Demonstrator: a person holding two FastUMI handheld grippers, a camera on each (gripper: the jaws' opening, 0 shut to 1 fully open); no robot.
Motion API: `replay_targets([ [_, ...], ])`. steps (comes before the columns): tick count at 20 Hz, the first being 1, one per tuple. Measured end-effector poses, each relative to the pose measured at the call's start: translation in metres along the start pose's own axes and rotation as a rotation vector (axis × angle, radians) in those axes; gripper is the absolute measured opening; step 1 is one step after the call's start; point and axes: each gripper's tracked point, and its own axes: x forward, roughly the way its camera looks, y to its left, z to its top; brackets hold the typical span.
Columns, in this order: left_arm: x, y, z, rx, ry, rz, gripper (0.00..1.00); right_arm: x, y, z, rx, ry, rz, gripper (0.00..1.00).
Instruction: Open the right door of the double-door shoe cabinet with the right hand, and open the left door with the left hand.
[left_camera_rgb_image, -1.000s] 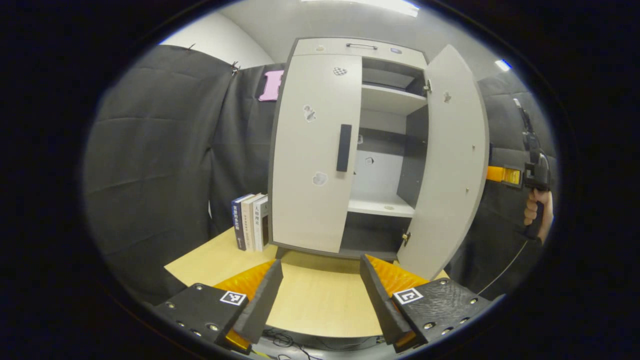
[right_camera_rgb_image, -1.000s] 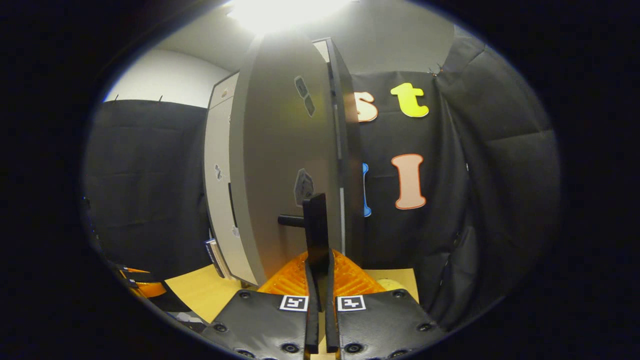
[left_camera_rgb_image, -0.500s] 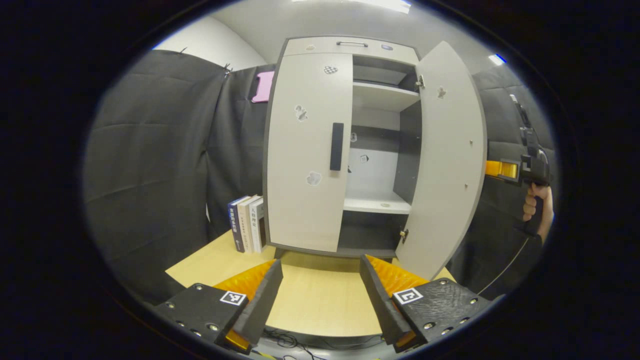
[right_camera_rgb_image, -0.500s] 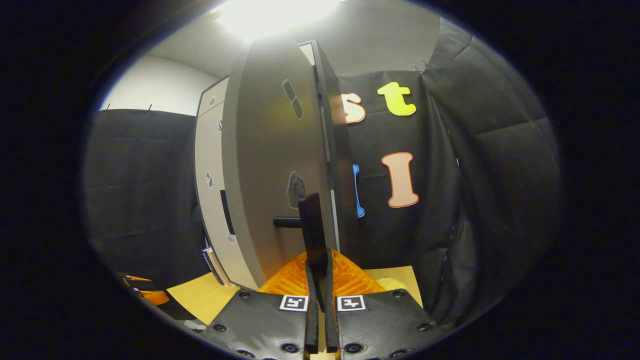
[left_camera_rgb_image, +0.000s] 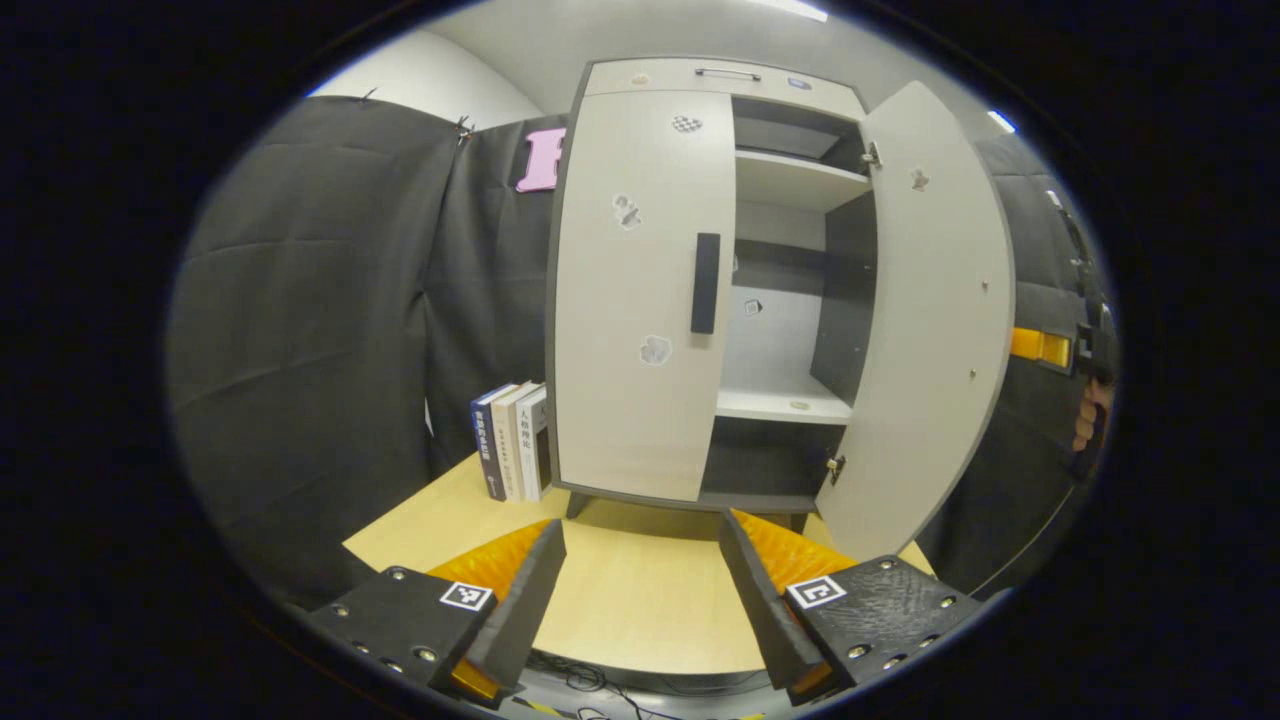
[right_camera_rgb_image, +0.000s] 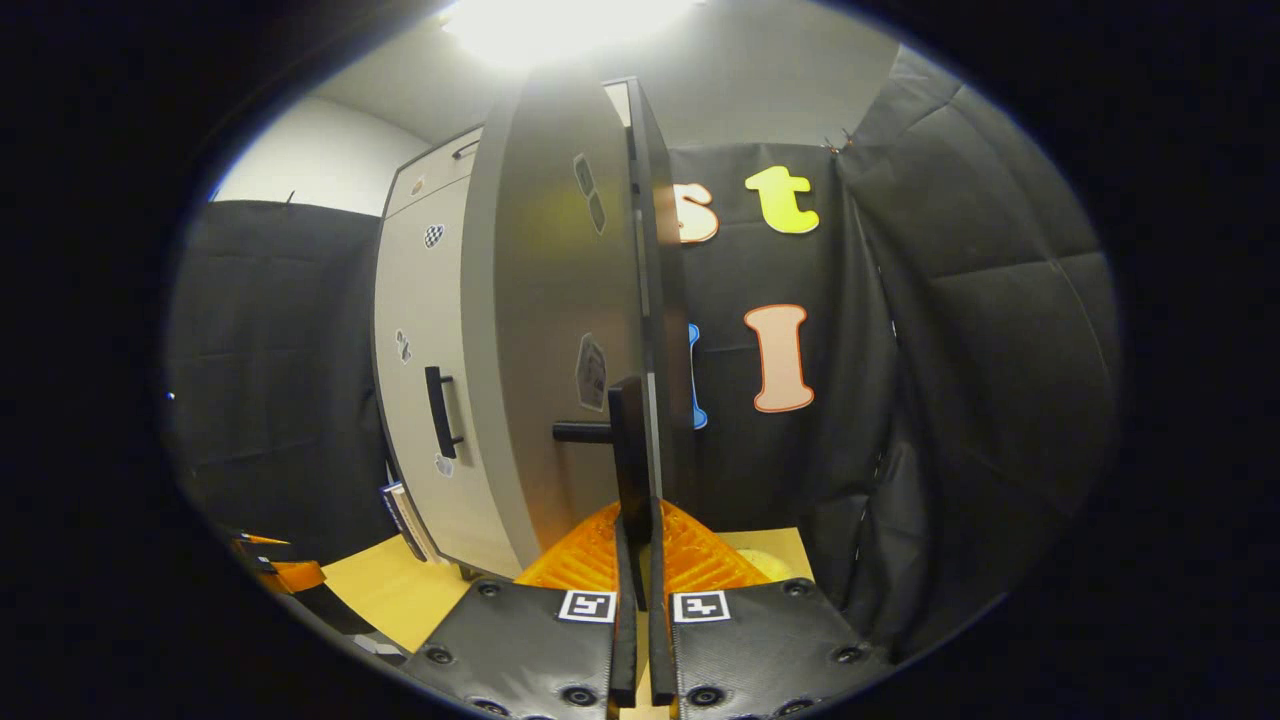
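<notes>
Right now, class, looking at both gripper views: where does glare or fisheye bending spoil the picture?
Right gripper view: a ceiling light blows out the top, leaving the open right door dim and backlit. Left gripper view: evenly lit, but the left door and right door bow outward, and the books lean from lens distortion.

Left gripper (left_camera_rgb_image: 640, 570): held level and low, its two fingers spread wide apart with nothing between them. Right gripper (right_camera_rgb_image: 637, 560): its fingers are drawn almost together, pinched on a thin upright bar that rises between them. In the left gripper view, the right gripper (left_camera_rgb_image: 1075, 345) is seen far off at the right edge, gripped from below by a hand (left_camera_rgb_image: 1088, 425).
</notes>
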Motion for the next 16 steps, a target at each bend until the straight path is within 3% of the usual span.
replay_targets([
  [2, 0.013, 0.001, 0.006, -0.004, -0.001, -0.027, 0.91, -0.009, 0.0, -0.005, 0.038, 0.025, -0.002, 0.03],
  [5, 0.039, 0.005, 0.019, 0.011, -0.006, -0.075, 0.91, -0.024, 0.004, -0.003, 0.066, 0.046, -0.007, 0.1],
  [6, 0.048, 0.007, 0.024, 0.014, -0.01, -0.095, 0.91, -0.031, 0.0, 0.001, 0.052, 0.04, -0.03, 0.05],
  [8, 0.065, 0.007, 0.034, 0.017, -0.023, -0.14, 0.92, -0.047, -0.009, 0.008, 0.007, 0.019, -0.104, 0.02],
  [16, 0.124, 0.006, 0.073, 0.063, -0.08, -0.32, 0.91, -0.078, -0.025, 0.007, 0.03, -0.015, -0.396, 0.0],
])
